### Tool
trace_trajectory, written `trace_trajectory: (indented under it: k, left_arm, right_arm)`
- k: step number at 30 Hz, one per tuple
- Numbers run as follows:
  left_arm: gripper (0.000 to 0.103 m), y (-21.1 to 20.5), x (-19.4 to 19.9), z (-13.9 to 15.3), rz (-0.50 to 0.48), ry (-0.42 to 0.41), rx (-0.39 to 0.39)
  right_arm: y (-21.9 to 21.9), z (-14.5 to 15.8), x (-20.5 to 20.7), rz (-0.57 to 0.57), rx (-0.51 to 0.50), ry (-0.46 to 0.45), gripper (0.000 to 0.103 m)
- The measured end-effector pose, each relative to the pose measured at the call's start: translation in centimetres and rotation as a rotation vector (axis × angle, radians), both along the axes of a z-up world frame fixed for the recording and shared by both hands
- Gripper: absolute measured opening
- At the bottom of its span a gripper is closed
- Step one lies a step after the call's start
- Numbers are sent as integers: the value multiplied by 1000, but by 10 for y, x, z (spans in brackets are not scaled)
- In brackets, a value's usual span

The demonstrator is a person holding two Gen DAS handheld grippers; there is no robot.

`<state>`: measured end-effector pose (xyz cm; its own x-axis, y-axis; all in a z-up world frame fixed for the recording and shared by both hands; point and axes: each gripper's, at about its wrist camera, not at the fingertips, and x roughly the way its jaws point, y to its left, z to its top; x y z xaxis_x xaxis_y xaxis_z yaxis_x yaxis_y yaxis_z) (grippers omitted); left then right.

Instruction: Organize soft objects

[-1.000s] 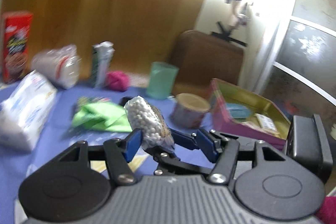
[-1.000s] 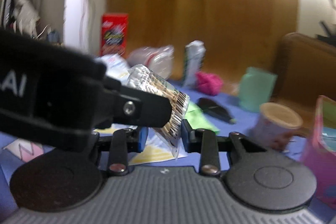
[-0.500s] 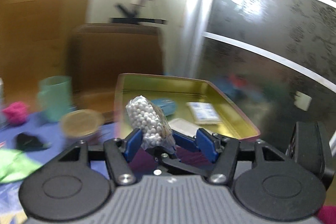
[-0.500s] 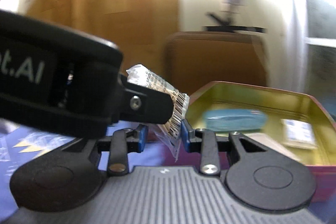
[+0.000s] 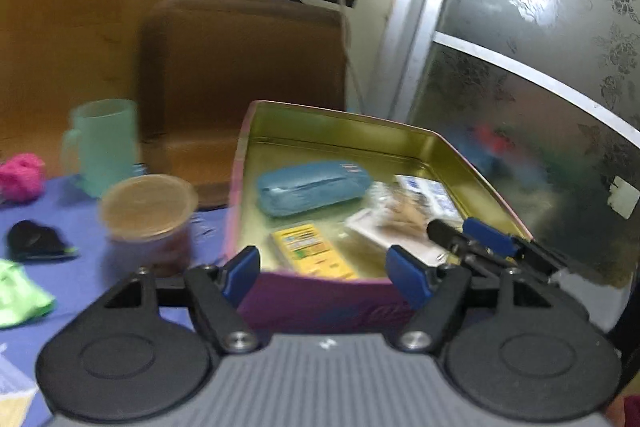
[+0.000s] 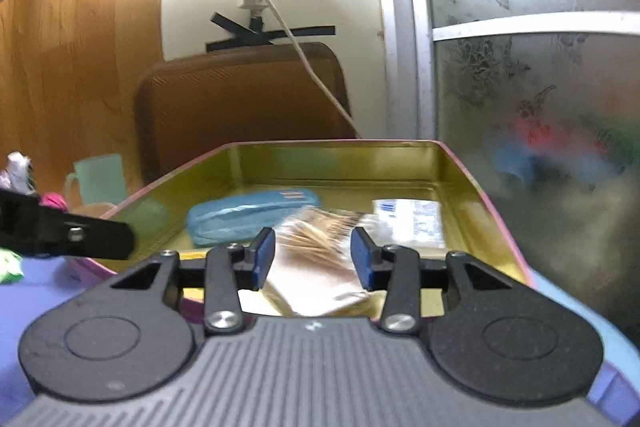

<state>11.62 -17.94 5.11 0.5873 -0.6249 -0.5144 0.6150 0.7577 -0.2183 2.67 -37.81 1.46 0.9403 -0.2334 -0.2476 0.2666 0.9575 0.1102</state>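
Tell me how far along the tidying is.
Done: the tin already holds a blue pouch, a yellow pack and a swab bag. In hand: nothing; both the left tongs and right tongs have just been opening, empty, over the tin. Left: a pink ball, green cloth and a black item lie on the table.

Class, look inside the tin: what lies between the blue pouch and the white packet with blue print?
In the right wrist view, a clear packet of cotton swabs lies between the blue pouch and the white packet.
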Motion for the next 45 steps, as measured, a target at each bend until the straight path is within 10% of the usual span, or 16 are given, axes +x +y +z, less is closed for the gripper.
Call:
trace_trajectory:
  k: [9, 17, 33, 40, 45]
  left_arm:
    - [73, 146, -24, -8, 217, -14, -61]
    - [73, 266, -23, -43, 538, 62, -59]
    - [73, 277, -13, -63, 601, 72, -73]
    - [74, 270, -13, -64, 604, 59, -30]
    - [74, 267, -13, -65, 606, 53, -5]
  right_arm:
    - [67, 14, -3, 235, -54, -62, 44]
    - [177, 8, 53, 637, -124, 101, 55]
    - [285, -16, 173, 776, -200, 347, 83]
    - [277, -16, 160, 806, -172, 325, 10]
    - [267, -17, 120, 810, -263, 290, 8]
